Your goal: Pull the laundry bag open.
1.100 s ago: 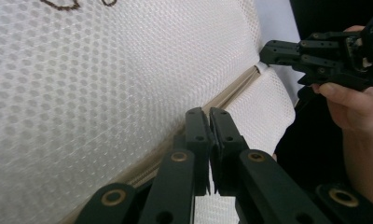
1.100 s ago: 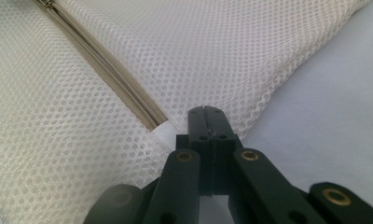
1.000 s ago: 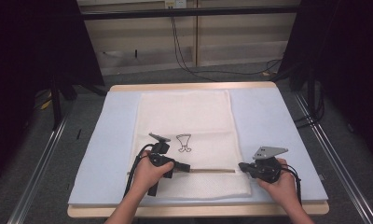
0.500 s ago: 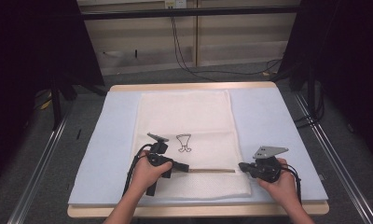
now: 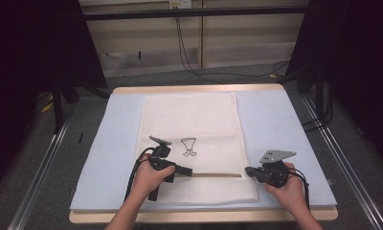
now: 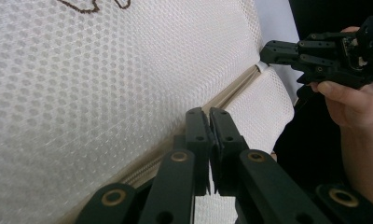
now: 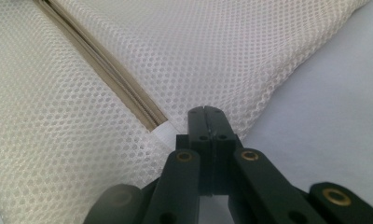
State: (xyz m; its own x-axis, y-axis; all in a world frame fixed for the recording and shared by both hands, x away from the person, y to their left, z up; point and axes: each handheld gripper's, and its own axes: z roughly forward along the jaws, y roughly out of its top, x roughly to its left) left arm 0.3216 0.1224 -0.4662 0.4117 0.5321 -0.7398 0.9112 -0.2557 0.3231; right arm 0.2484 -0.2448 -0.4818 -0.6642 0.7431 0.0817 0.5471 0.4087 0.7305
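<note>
While both hands rest at the near edge of the table [image 5: 204, 215], each gripper sits on the white mesh bag [image 5: 194, 120] along its beige zipper [image 5: 213, 175]. Left gripper [image 5: 188, 171]: jaws pressed together over the zipper line, well in from the bag's end; whether they pinch the slider or fabric cannot be told. Right gripper [image 5: 248, 170]: jaws fully together at the zipper's right end, beside a small white tab [image 7: 163, 133]; a hold on the bag's edge cannot be confirmed. Bag lies flat on the pale blue mat [image 5: 285, 124], lengthwise away from the person, zipper near its closest edge. Beyond the zipper, a small dark embroidered figure [image 5: 189, 146] marks the mesh.
</note>
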